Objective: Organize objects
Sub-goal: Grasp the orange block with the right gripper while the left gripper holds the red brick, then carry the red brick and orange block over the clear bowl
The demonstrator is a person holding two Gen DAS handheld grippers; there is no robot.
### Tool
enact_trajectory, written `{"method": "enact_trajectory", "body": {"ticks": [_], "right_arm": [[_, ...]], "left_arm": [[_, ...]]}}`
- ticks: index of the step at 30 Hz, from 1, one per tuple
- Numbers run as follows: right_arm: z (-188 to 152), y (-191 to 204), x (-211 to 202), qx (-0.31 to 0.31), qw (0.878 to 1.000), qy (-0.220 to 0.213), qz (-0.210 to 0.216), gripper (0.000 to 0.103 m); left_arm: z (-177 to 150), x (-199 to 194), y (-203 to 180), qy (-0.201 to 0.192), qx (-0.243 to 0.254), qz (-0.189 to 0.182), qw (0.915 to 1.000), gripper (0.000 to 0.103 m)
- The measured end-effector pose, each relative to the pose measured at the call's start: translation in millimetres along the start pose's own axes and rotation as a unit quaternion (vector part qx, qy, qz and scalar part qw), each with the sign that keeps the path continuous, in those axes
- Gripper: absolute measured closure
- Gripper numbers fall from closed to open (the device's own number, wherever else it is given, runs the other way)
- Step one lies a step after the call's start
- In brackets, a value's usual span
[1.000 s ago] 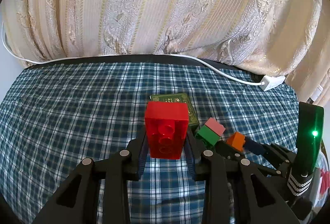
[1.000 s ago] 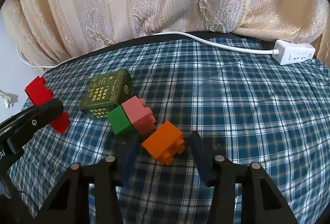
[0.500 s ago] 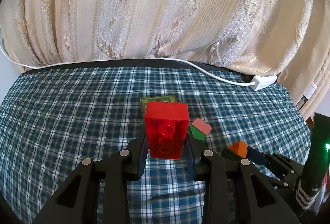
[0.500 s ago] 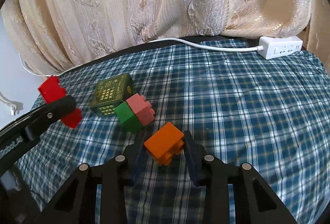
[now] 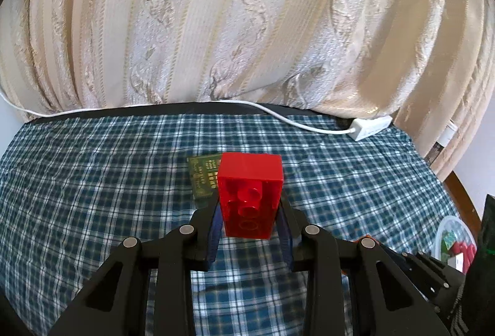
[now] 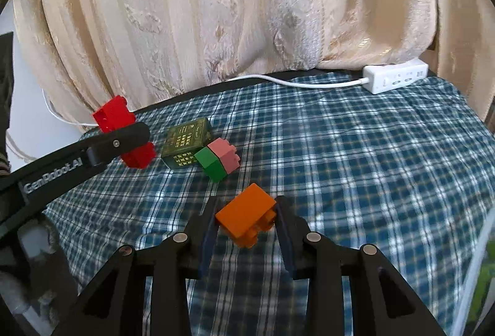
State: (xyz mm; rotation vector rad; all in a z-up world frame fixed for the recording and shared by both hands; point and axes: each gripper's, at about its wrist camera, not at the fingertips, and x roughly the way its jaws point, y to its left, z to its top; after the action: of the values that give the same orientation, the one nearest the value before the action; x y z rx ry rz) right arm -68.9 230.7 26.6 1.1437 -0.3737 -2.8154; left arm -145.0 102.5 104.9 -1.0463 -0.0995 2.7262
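My left gripper point(image 5: 250, 212) is shut on a red brick point(image 5: 250, 195) and holds it above the plaid cloth; the brick also shows in the right wrist view point(image 6: 123, 132), at the left. My right gripper point(image 6: 246, 214) is shut on an orange brick point(image 6: 246, 214), lifted a little off the cloth. A joined green and pink brick pair point(image 6: 218, 159) lies on the cloth beside a dark green box point(image 6: 187, 146). The box is partly hidden behind the red brick in the left wrist view point(image 5: 204, 175).
A white power strip point(image 6: 396, 79) with its cable lies at the table's back edge, below a cream curtain point(image 6: 247, 11). A white bowl point(image 5: 453, 240) holding small pieces stands at the right edge. The plaid cloth point(image 6: 355, 166) covers the table.
My right gripper closed on the orange brick and lifted it back from the green and pink pair. My left gripper rose and pulled back with the red brick.
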Motion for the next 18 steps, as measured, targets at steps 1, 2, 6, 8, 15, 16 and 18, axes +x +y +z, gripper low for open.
{"method": "enact_trajectory", "body": {"ticks": [1, 2, 6, 8, 15, 16, 18], "right_arm": [[-0.8, -1.0, -3.1, 0.002, 1.000, -0.002, -0.001, 0.065], [-2.1, -2.7, -8.3, 0.005, 1.000, -0.005, -0.002, 0.065], [-7.4, -9.4, -26.9, 0.016, 1.000, -0.016, -0.006, 0.065], [-8.9, -12.9, -34.1, 0.020, 1.000, -0.021, -0.008, 0.065], [-23.5, -26.5, -65.1, 0.034, 0.999, -0.039, -0.017, 0.065], [-26.3, -28.9, -69.7, 0.037, 0.998, -0.041, -0.018, 0.065], [-32.4, -34.8, -79.3, 0.043, 0.998, -0.046, -0.026, 0.065]], "left_arm": [[-0.4, -1.5, -2.1, -0.001, 0.002, -0.002, 1.0000, 0.070], [-0.7, -3.0, -4.6, -0.002, 0.005, -0.004, 1.0000, 0.070], [-2.8, -9.7, -14.9, -0.008, 0.015, -0.013, 0.9998, 0.070], [-3.2, -13.1, -19.4, -0.011, 0.021, -0.018, 0.9996, 0.070], [-5.1, -26.8, -31.6, -0.021, 0.037, -0.034, 0.9985, 0.070], [-5.6, -28.7, -33.8, -0.022, 0.040, -0.036, 0.9983, 0.070], [-7.6, -31.6, -38.7, -0.024, 0.046, -0.040, 0.9979, 0.070]]}}
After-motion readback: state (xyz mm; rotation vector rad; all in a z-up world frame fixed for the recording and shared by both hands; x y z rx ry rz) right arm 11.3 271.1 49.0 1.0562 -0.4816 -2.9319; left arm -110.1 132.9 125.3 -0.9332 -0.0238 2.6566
